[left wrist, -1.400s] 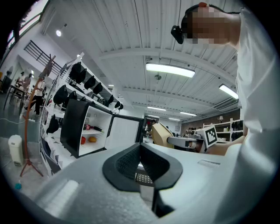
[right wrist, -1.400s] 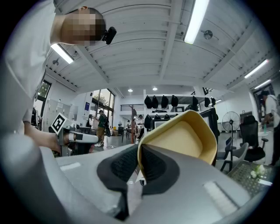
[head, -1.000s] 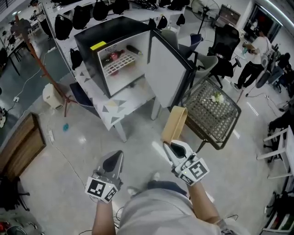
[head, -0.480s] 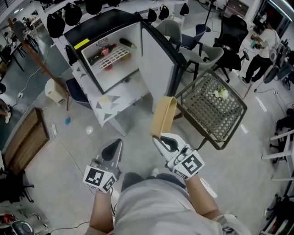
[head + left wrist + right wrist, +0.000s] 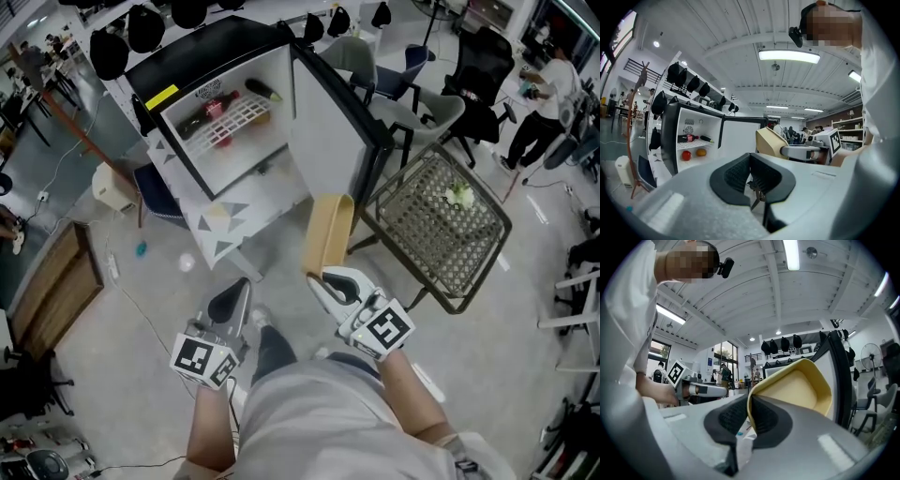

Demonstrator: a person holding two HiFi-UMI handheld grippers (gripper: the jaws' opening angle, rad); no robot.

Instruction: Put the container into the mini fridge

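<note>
The black mini fridge (image 5: 225,112) stands on a low white table (image 5: 246,217), its door (image 5: 328,122) swung open to the right. A wire shelf inside holds bottles. My right gripper (image 5: 321,277) is shut on the rim of a tan, tray-like container (image 5: 328,234), which it holds on edge in front of the door. In the right gripper view the rim sits pinched between the pads and the container (image 5: 797,390) rises beyond them. My left gripper (image 5: 238,287) hangs beside it, shut with nothing in it. The left gripper view shows the fridge (image 5: 693,140) with fruit on a lower shelf.
A dark mesh metal chair (image 5: 441,225) stands right of the fridge door. A wooden cabinet (image 5: 47,291) is at the left, with a white canister (image 5: 111,186) and a coat stand near it. Office chairs and people are at the back right.
I have stepped closer to the fridge, and the view has shifted with me. The container has moved a little left and forward with my right gripper. Both grippers stay shut.
</note>
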